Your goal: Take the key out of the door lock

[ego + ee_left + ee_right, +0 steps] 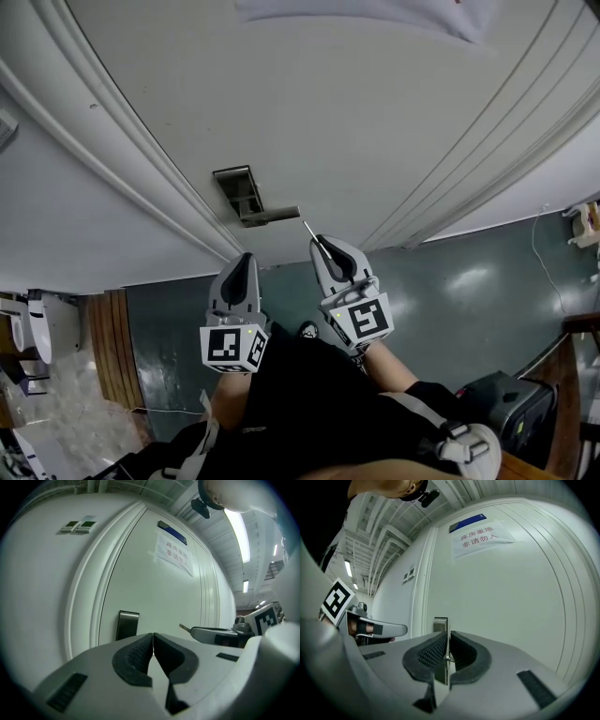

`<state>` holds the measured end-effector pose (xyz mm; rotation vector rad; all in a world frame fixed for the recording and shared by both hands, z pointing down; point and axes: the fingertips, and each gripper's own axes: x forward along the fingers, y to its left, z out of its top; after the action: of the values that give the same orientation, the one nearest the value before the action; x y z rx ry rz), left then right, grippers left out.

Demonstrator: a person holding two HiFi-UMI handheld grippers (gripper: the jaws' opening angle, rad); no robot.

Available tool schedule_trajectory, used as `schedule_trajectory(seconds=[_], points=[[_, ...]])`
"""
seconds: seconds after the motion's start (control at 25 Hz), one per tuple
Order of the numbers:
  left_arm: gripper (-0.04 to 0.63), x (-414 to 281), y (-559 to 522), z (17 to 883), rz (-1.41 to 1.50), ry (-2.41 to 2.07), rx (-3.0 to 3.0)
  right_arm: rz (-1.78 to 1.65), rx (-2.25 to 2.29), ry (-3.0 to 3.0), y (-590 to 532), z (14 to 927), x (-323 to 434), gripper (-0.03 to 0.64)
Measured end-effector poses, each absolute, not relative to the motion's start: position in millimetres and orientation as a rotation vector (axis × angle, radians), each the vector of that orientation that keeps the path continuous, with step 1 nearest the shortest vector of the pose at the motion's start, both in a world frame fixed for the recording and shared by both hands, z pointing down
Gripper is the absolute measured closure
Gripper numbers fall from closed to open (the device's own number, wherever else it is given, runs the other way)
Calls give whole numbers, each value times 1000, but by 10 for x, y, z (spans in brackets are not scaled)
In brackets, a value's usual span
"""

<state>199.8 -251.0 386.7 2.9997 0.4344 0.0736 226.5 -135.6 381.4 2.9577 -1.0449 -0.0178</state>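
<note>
Here, the key (307, 228) is clamped between the jaws of the right tool (320, 244), which are closed to a narrow slit on its flat metal blade. In the right gripper view the key (442, 660) stands on edge between the ribbed black pads (431, 652) of the right tool (448, 637). In the head view its thin shaft juts out beyond the tool's tips toward the door (375, 112).

The key is out of the lock plate (240, 192), a dark rectangular plate on the door ahead of the tool's tips and slightly toward the left tool's side. A lever handle (272, 215) juts from the plate, and the key's tip lies close to its free end; whether they touch cannot be told.

The left tool (245, 260) is level with the right tool and just beside it. Its jaws are pressed together with nothing between them, as the left gripper view shows (153, 637). From that view the right tool (213, 633) and the projecting key (184, 628) appear to its right, with the lock plate (127, 625) straight ahead.

Above the lock plate, the pale door carries a paper sign (480, 538) below a small blue plaque (467, 522). Two switch plates (77, 526) sit on the wall beyond the door frame, on the left tool's side. A dark green floor (469, 281) lies beneath both tools.
</note>
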Motion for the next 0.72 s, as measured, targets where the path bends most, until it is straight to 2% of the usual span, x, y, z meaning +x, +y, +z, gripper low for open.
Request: schedule_trajectory(seconds=[0.72], points=[[571,2058,-2737,3923,82,376,2993,22,3004,-1045,-1440,3865,2330,588]])
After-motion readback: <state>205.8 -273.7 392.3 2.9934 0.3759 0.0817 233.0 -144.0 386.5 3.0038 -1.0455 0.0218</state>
